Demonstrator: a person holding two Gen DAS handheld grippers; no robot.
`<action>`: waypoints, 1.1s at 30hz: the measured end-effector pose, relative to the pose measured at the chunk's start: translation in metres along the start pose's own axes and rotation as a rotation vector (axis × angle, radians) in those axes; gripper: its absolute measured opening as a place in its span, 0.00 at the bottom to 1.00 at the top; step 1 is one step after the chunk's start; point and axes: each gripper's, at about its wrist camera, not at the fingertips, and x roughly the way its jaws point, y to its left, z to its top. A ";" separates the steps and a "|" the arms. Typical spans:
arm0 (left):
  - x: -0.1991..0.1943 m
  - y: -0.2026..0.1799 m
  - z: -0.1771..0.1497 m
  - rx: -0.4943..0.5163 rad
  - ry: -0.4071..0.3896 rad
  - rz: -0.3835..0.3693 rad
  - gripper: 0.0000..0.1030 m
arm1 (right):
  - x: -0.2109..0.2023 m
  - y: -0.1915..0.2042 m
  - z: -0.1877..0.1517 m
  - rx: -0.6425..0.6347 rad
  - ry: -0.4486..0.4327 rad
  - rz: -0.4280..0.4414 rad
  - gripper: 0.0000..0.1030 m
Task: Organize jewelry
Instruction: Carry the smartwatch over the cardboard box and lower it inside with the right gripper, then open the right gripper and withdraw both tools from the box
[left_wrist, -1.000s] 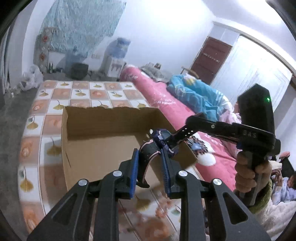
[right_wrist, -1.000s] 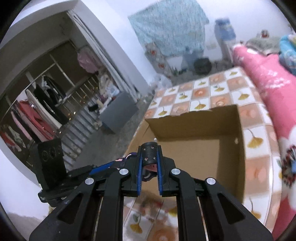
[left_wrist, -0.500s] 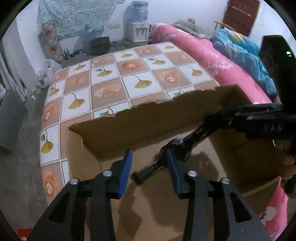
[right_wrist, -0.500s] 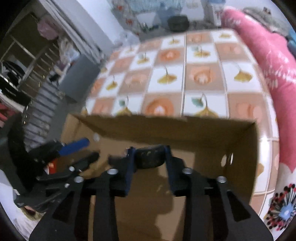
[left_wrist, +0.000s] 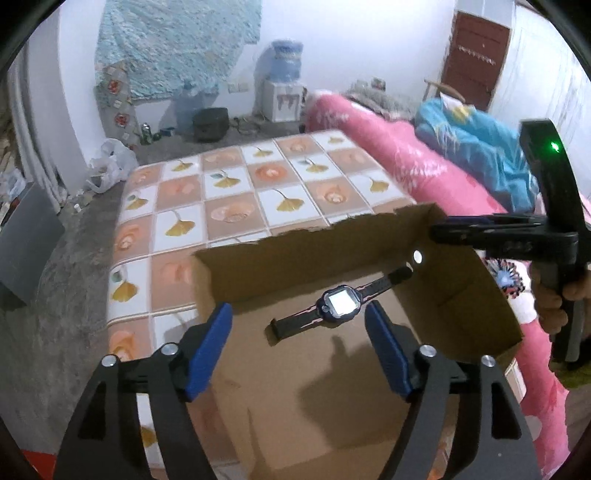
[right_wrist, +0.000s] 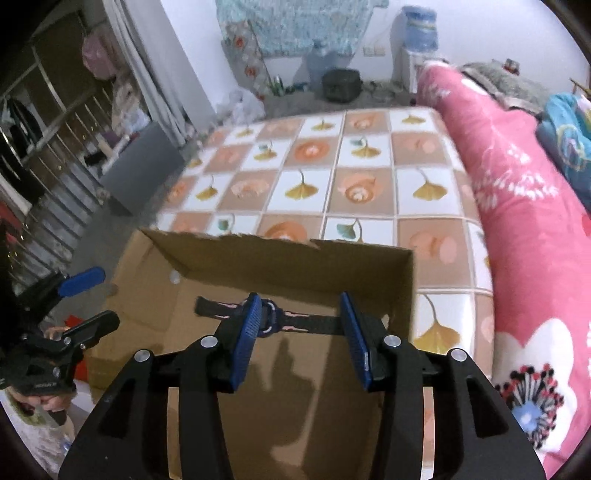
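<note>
Watch (left_wrist: 339, 303): lies flat on the floor of the cardboard box (left_wrist: 469, 295), face up with its pale square screen showing, dark strap stretched out to both sides; held by neither claw.
Watch in the right wrist view (right_wrist: 271, 318): same spot near the box's far wall, its body partly hidden behind the left blue pad.
Cardboard box: open-topped, brown, torn along the upper edge of its far wall; a small round hole shows in a side wall; it rests on the tiled surface.
Left claw (left_wrist: 299, 345): jaws wide, having just been opening; the watch sits beyond and between the blue pads (left_wrist: 208, 347), touching neither.
Right claw (right_wrist: 303, 339): jaws partly apart, having just been opening; the strap runs across the gap between its pads (right_wrist: 245, 341), and no pad presses on it as far as can be seen.
Right claw seen from the left wrist view (left_wrist: 476, 230): poised above the box's right wall, gripped by a hand (left_wrist: 554, 302).
Tiled surface (left_wrist: 258, 192): chequered orange and white squares with leaf prints, extending beyond the box's far wall.
Pink bedding (right_wrist: 517, 221): flowered, lying to the right of the box.
Water dispenser (left_wrist: 284, 85): against the white wall, well beyond the box.
</note>
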 end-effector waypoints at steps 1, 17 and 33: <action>-0.009 0.004 -0.005 -0.013 -0.012 0.001 0.77 | -0.009 -0.002 -0.002 0.010 -0.013 0.007 0.42; 0.027 0.032 -0.089 -0.227 0.207 -0.171 0.86 | -0.002 -0.063 -0.114 0.362 0.077 0.091 0.58; 0.034 0.032 -0.072 -0.355 0.145 -0.106 0.89 | 0.020 -0.059 -0.082 0.316 0.041 0.123 0.64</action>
